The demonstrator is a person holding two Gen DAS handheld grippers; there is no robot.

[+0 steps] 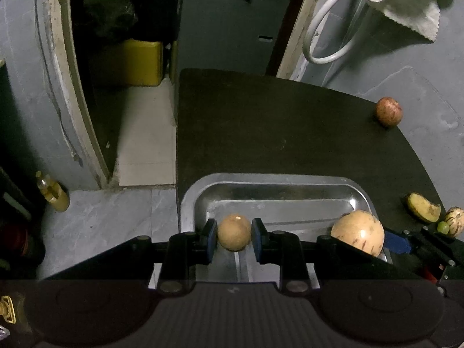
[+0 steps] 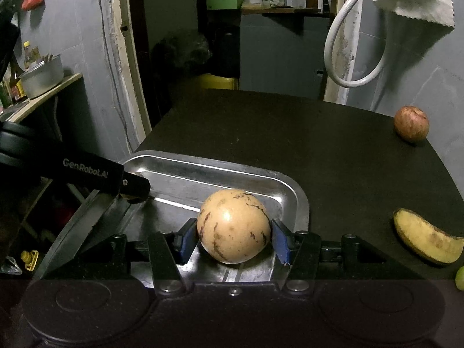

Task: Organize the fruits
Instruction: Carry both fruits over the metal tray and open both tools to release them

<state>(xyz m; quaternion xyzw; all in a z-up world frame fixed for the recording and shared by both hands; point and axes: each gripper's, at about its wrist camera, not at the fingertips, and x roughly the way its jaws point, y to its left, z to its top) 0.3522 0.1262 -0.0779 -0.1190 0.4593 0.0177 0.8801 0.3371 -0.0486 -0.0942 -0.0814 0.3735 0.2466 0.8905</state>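
Black table (image 2: 319,150) is carrying a metal tray (image 2: 185,171) at its near-left corner.

Right gripper (image 2: 235,239) is sitting over the tray's near end, jaws roughly half open, blue pads (image 2: 279,239) at 3 and 9 o'clock of the large fruit (image 2: 233,226): round, tan-yellow, dark streaks. Pads look to be touching its sides, a firm squeeze I cannot tell.

Left gripper (image 1: 234,236) is closed down on the small fruit (image 1: 234,232), plain brown and round, pads pressing at 3 and 9 o'clock, over the tray's left part.

Loose on the table: banana piece (image 2: 426,240) at 3 o'clock of the tray, reddish apple (image 2: 411,126) at 1 o'clock near the far edge.
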